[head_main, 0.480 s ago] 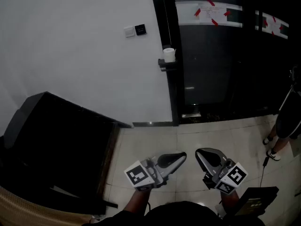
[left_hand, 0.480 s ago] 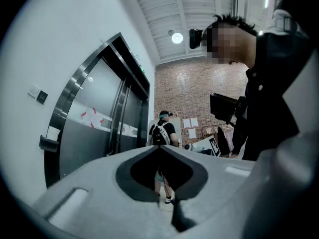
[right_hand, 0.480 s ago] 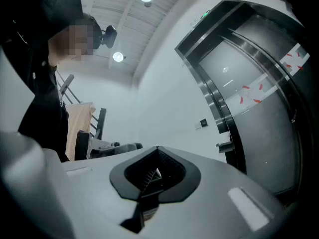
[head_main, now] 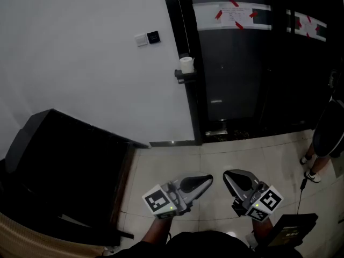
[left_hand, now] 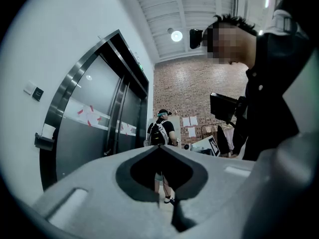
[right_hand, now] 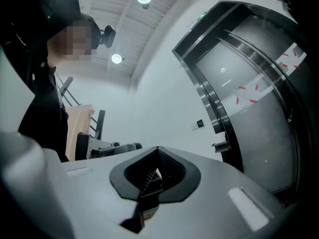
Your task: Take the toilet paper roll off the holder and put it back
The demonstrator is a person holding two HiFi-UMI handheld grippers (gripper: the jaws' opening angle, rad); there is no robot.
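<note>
Left tongs (head_main: 208, 178) and right tongs (head_main: 226, 175) were both pressed together with nothing in them, low down and near me. Far ahead, the white round toilet paper roll (head_main: 186, 64) stood upright on the small black holder (head_main: 181, 76), beside the dark shiny door (head_main: 236, 79). I thought the roll would be light and soft and easy to squash. I should pinch it gently across its round sides.
</note>
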